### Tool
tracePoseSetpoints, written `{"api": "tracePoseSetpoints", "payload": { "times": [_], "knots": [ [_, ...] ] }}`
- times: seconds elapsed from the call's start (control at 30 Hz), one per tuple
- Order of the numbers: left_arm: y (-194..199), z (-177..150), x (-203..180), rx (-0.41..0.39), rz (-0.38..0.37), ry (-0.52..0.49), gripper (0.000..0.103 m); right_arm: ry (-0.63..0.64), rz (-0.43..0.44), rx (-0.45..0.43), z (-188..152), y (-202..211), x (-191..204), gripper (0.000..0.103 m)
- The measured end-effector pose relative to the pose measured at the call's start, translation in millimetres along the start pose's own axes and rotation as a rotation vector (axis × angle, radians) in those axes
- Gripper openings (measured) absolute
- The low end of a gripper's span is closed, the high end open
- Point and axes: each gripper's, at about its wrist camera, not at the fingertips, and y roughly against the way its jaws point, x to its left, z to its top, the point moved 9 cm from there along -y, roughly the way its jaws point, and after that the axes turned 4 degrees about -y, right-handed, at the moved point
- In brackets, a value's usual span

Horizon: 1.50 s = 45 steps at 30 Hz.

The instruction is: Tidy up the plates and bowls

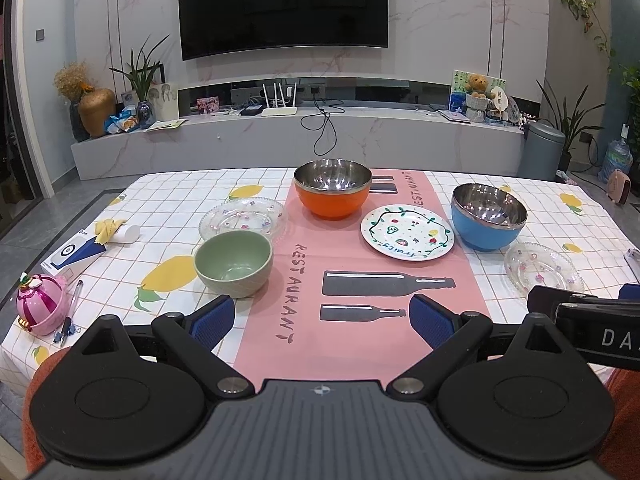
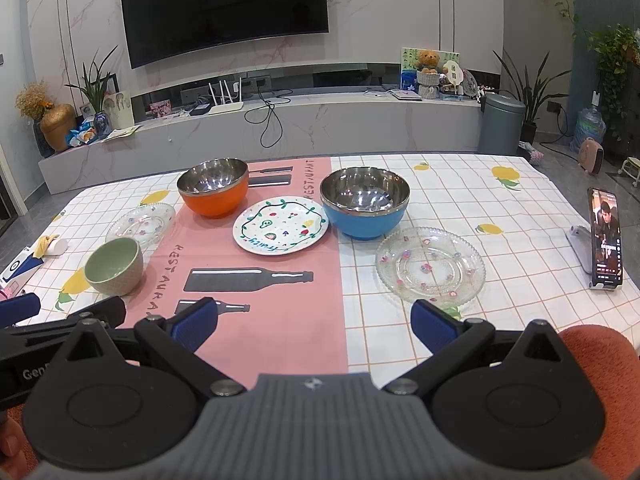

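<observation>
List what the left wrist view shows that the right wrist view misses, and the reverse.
Only the left wrist view shows the pink ornament and the pen at the table's left edge.

Only the right wrist view shows the phone propped on its stand at the table's right edge.

Both show the orange bowl, blue bowl, green bowl, painted plate and two glass plates. The left tool and right tool are open, holding nothing.

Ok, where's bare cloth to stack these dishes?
Free: the far right corner beyond the blue bowl, and the near pink runner just ahead of both open grippers. Crowded: the middle row, where the orange bowl, painted plate and blue bowl sit close together, and the left edge's clutter by the green bowl.
</observation>
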Motion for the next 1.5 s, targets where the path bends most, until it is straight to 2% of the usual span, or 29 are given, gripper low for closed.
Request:
{"api": "tracePoseSetpoints", "payload": {
  "times": [0.97, 1.17, 1.27, 1.4, 1.5],
  "knots": [
    [0, 0, -1, 0.002, 0.001, 0.003, 0.103, 0.002, 0.006, 0.008, -4, -2, 2, 0.101],
    [1, 1, 4, -0.011, 0.029, 0.004, 0.103, 0.002, 0.014, 0.02, -5, -4, 3, 0.101],
    [1, 3, 10, -0.016, 0.029, 0.03, 0.103, -0.012, 0.025, 0.045, -5, -6, 3, 0.1],
    [0, 5, 18, -0.033, -0.019, 0.11, 0.103, -0.01, 0.02, 0.046, -5, -9, 5, 0.1],
    [-3, 6, 23, -0.033, 0.009, 0.125, 0.103, -0.002, 0.018, 0.045, -4, -11, 8, 0.1]
  ]
}}
